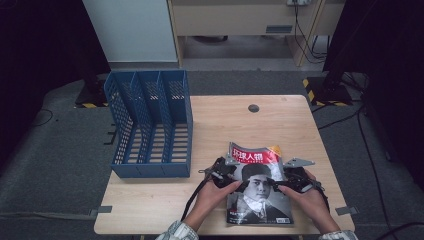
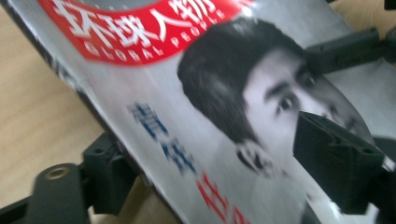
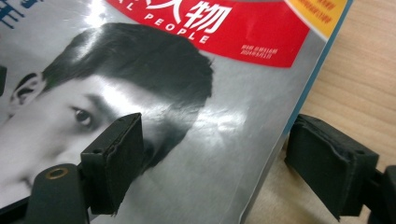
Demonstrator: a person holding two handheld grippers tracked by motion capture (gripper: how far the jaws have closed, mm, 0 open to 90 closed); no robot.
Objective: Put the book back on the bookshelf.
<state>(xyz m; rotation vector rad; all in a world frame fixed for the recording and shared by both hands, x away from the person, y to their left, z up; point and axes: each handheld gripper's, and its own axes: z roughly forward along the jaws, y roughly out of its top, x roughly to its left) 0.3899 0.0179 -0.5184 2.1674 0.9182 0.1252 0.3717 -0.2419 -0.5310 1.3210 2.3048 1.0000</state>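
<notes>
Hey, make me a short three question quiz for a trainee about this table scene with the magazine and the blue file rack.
1. True or false: the magazine stands inside the blue file rack.
2. Which edge of the magazine does the right gripper straddle? A) its blue-trimmed side edge B) its top edge C) none
3. Fill in: the left gripper has one jaw above the cover and one ____ it.

Key
1. False: it lies near the front of the wooden table, apart from the rack, whose slots hold nothing.
2. A: one jaw over the cover, the other over bare table, jaws open.
3. Below: the magazine's edge sits between its open jaws.
</notes>
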